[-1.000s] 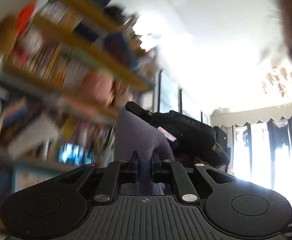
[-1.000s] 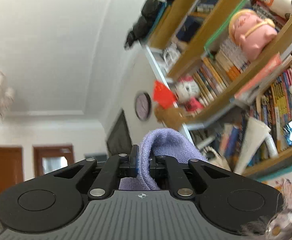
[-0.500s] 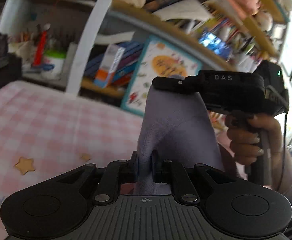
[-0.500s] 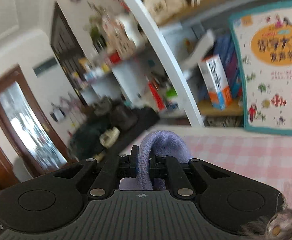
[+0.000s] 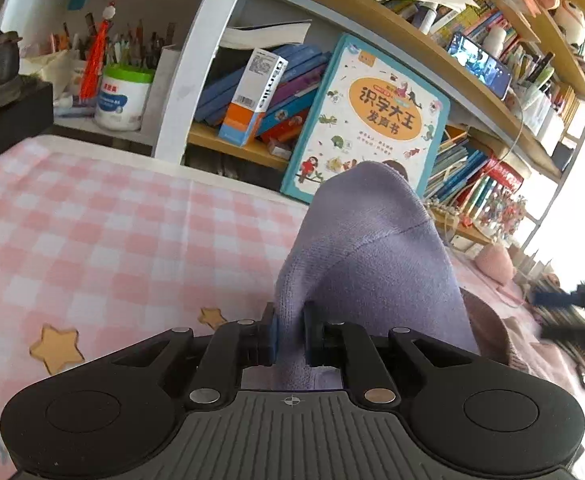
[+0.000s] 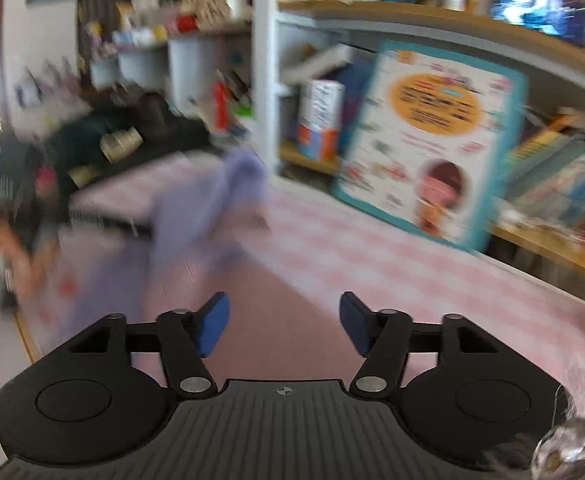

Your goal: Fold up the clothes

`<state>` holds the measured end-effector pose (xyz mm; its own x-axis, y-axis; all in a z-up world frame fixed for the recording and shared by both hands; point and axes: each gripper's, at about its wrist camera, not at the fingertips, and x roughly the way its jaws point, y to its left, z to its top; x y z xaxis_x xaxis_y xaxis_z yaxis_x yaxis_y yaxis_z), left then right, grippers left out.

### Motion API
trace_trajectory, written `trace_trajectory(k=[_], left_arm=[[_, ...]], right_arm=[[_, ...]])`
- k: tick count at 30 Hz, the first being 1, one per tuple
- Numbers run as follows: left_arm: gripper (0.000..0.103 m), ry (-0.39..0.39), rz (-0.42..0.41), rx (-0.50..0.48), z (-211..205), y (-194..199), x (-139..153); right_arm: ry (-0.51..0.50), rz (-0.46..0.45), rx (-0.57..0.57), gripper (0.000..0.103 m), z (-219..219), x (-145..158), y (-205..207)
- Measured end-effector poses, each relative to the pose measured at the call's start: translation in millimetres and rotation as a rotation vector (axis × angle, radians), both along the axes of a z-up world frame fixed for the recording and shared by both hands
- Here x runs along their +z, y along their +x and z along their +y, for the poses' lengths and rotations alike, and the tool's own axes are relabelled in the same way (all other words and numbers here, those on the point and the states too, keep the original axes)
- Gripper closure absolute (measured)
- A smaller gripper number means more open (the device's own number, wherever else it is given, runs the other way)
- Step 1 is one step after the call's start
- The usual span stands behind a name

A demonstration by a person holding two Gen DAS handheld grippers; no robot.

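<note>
Between the two black fingers of the left gripper (image 5: 290, 338) a lavender knit garment (image 5: 368, 264) is pinched tight, its fabric bunching up in a rounded peak ahead of the claw and hanging above a pink-and-white checked cloth (image 5: 104, 240) printed with yellow stars. From the right wrist view the same garment (image 6: 200, 216) shows as a blurred purple drape at the left, well apart from the right gripper (image 6: 284, 322), whose blue-padded fingers stand spread wide with nothing between them. Behind the checked surface, a large children's picture book (image 5: 366, 120) leans upright against wooden bookshelves (image 5: 472, 60) crowded with books.
</note>
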<state>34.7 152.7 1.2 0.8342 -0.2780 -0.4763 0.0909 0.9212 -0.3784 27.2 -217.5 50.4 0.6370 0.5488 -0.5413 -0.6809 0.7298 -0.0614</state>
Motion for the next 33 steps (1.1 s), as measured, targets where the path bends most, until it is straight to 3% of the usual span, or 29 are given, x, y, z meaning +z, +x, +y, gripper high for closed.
trace_trajectory(k=[2,6,9,12,15,17,22,24,27,31,33], left_arm=[[0.089,0.008,0.02,0.033,7,7,-2],[0.085,0.101,0.034,0.104,7,4,4],[0.085,0.225,-0.048,0.077,-13,-18,26],[0.076,0.169,-0.093,-0.061,-27,-39,43],[0.071,0.122,-0.069,-0.19,-45,-48,46],[0.071,0.139,-0.029,-0.207,-56,-48,41],[0.069,0.088,0.046,-0.244,-67,-46,27],[0.058,0.044,0.074,-0.264,-69,-44,21],[0.056,0.012,0.085,-0.236,-70,-37,14],[0.057,-0.053,0.108,-0.197,-71,-21,4],[0.066,-0.063,0.106,-0.187,-73,-16,0]], right_arm=[[-0.041,-0.003,-0.043,0.042,-21,-8,-16],[-0.054,0.029,-0.084,0.042,-49,-19,-41],[-0.091,0.024,-0.091,0.041,-53,-24,-53],[-0.134,0.002,-0.069,0.041,-50,-27,-65],[-0.15,-0.017,-0.007,0.04,-41,-29,-76],[-0.174,-0.044,0.044,0.039,-29,-32,-82],[-0.305,-0.149,0.108,0.043,3,-48,-88],[-0.352,-0.19,0.105,0.064,11,-52,-84],[-0.325,-0.183,0.094,0.089,11,-45,-73],[-0.297,-0.236,0.03,0.097,7,-29,-62],[-0.293,-0.304,-0.034,0.098,5,-17,-54]])
